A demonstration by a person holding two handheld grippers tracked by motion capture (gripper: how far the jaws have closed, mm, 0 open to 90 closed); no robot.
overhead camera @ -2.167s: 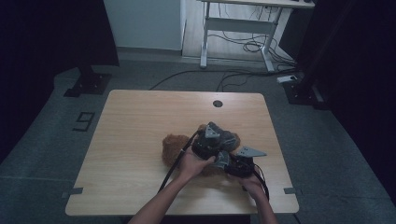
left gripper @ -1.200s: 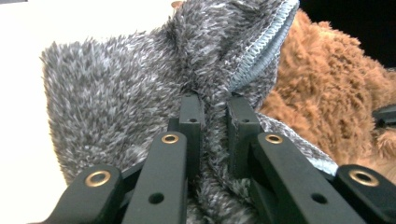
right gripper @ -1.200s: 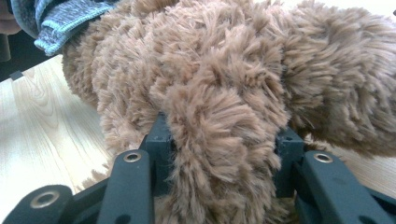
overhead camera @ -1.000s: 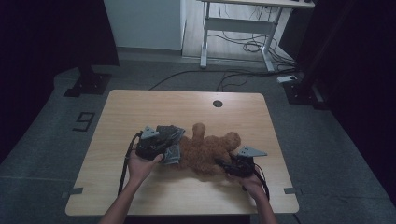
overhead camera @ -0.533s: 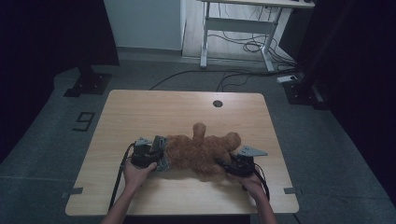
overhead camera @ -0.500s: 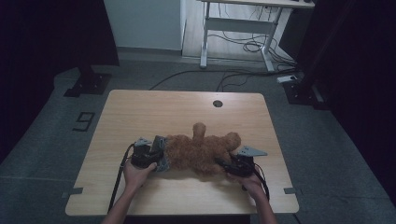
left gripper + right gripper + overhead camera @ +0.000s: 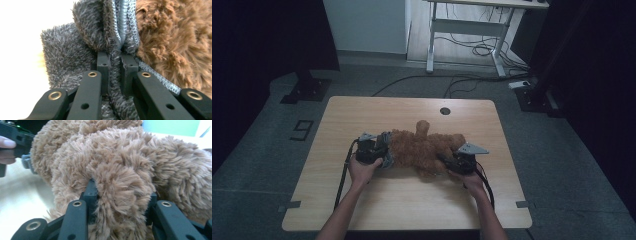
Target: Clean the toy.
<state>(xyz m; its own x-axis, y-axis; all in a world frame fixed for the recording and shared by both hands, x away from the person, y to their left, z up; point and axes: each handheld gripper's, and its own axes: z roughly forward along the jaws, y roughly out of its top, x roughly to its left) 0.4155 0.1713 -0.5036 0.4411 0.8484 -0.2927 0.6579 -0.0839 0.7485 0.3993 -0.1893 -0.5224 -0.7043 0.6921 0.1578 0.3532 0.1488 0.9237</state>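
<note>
One brown plush toy (image 7: 424, 147) lies on its side near the middle of the table (image 7: 362, 115), and we hold it at both ends. Our left gripper (image 7: 115, 65) is clamped on the grey fleece garment (image 7: 67, 50) at its left end. Our right gripper (image 7: 120, 192), jaws just closing, pinches a furry limb

Your light wooden rectangular table (image 7: 377, 115) has a round cable hole (image 7: 445, 110) near its far edge; the brown plush toy (image 7: 424, 147) lies on it, mid-table.
</note>
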